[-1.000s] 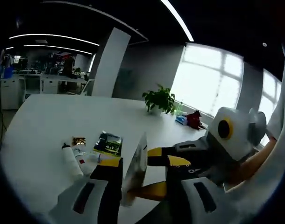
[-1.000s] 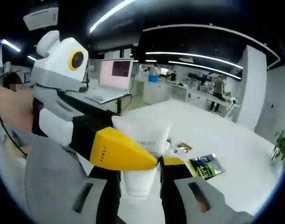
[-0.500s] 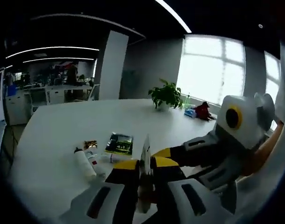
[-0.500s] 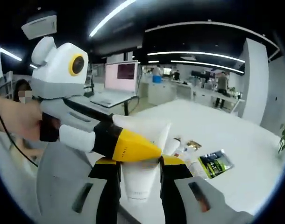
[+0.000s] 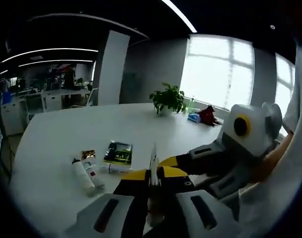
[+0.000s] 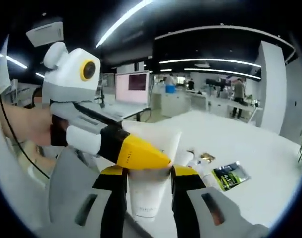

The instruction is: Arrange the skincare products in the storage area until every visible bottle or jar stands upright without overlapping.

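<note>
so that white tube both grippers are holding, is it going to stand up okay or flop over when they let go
The white tube looks soft-walled, pinched flat where the left gripper clamps it, so it will probably flex. Edge-on in the left gripper view it is very thin, so likely light and easily tipped. The right gripper also holds it.

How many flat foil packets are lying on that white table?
2. A dark green packet lies near the table's middle, and a smaller gold packet sits just beside it, by the lying bottles. Others may be hidden behind the held tube.
</note>
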Available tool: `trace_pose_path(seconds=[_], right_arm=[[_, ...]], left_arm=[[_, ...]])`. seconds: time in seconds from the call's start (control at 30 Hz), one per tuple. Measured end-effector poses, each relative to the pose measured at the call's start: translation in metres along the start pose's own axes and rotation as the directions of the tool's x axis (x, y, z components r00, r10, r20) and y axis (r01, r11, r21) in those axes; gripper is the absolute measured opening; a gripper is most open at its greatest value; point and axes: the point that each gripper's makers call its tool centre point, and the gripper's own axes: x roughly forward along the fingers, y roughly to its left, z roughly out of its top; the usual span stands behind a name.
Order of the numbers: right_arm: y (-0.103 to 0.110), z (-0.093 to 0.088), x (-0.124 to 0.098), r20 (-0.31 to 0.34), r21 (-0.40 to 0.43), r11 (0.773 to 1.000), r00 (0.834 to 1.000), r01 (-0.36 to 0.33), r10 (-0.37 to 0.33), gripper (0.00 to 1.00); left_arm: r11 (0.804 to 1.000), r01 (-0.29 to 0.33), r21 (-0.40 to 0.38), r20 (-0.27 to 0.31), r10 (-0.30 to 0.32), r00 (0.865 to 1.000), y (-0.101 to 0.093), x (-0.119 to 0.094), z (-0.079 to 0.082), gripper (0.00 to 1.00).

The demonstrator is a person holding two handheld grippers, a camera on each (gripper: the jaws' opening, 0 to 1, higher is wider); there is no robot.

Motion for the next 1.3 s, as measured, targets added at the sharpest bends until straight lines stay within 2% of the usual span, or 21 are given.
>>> trace_pose_path(seconds=[0.17, 0.27, 0.3, 0.37, 0.43, 0.47, 0.53, 0.57, 0.63, 0.73, 0.8, 0.83, 0.97, 1.03, 1.1, 1.17, 1.3], right_arm=[[0.010, 0.010, -0.012, 0.044, 0.032, 0.994, 0.994, -0.100, 0.099, 0.35], [0.016, 0.019, -0.019, 0.066, 0.040, 0.981, 0.981, -0.188, 0.185, 0.34], [0.018, 0.023, -0.023, 0.075, 0.046, 0.974, 0.973, -0.224, 0.220, 0.33], [0.020, 0.029, -0.028, 0.077, 0.023, 0.965, 0.963, -0.262, 0.259, 0.32], [0.022, 0.036, -0.035, 0.091, 0.040, 0.944, 0.942, -0.327, 0.323, 0.31], [0.024, 0.038, -0.037, 0.098, 0.052, 0.932, 0.931, -0.358, 0.352, 0.30], [0.021, 0.041, -0.041, 0.103, 0.041, 0.922, 0.920, -0.385, 0.379, 0.29], [0.022, 0.043, -0.045, 0.101, 0.036, 0.910, 0.908, -0.412, 0.407, 0.28], [0.020, 0.046, -0.049, 0.093, 0.027, 0.901, 0.898, -0.433, 0.429, 0.27], [0.022, 0.049, -0.056, 0.079, -0.003, 0.885, 0.882, -0.466, 0.465, 0.25], [0.021, 0.050, -0.061, 0.064, -0.011, 0.879, 0.877, -0.476, 0.476, 0.24], [0.021, 0.049, -0.063, 0.058, -0.014, 0.877, 0.875, -0.481, 0.481, 0.23], [0.017, 0.043, -0.073, 0.019, -0.033, 0.867, 0.867, -0.497, 0.498, 0.22], [0.013, 0.040, -0.077, 0.014, -0.029, 0.867, 0.867, -0.498, 0.499, 0.21], [0.010, 0.033, -0.081, -0.015, -0.031, 0.856, 0.857, -0.516, 0.515, 0.21], [0.009, 0.018, -0.083, -0.094, -0.042, 0.849, 0.848, -0.527, 0.522, 0.21], [0.004, 0.014, -0.080, -0.073, -0.059, 0.855, 0.857, -0.515, 0.511, 0.19]], left_arm=[[0.995, 0.081, 0.050, -0.024, -0.080, 0.996, -0.020, -0.006, 0.008, 0.05], [0.988, 0.143, 0.063, -0.021, -0.142, 0.990, -0.035, -0.012, 0.018, 0.05], [0.980, 0.185, 0.068, -0.016, -0.184, 0.983, -0.041, -0.014, 0.022, 0.05], [0.973, 0.220, 0.072, -0.015, -0.220, 0.975, -0.048, -0.015, 0.026, 0.05], [0.964, 0.249, 0.097, -0.013, -0.249, 0.968, -0.054, -0.016, 0.033, 0.05], [0.953, 0.287, 0.098, -0.015, -0.287, 0.958, -0.060, -0.017, 0.036, 0.05], [0.944, 0.311, 0.110, -0.015, -0.311, 0.950, -0.065, -0.016, 0.040, 0.05], [0.934, 0.340, 0.112, -0.019, -0.340, 0.940, -0.070, -0.016, 0.042, 0.05], [0.925, 0.361, 0.117, -0.020, -0.361, 0.932, -0.074, -0.015, 0.046, 0.05], [0.890, 0.438, 0.129, -0.035, -0.437, 0.899, -0.087, -0.014, 0.049, 0.05], [0.882, 0.449, 0.141, -0.048, -0.447, 0.893, -0.088, -0.011, 0.051, 0.05], [0.869, 0.471, 0.150, -0.060, -0.467, 0.882, -0.091, -0.010, 0.052, 0.05], [0.843, 0.511, 0.170, -0.080, -0.505, 0.860, -0.098, -0.005, 0.055, 0.05], [0.836, 0.522, 0.170, -0.080, -0.516, 0.853, -0.099, -0.003, 0.057, 0.05], [0.823, 0.544, 0.162, -0.080, -0.539, 0.839, -0.101, -0.001, 0.057, 0.05], [0.818, 0.553, 0.158, -0.085, -0.546, 0.833, -0.100, 0.001, 0.056, 0.05], [0.816, 0.561, 0.139, -0.082, -0.555, 0.827, -0.096, 0.007, 0.049, 0.05]])
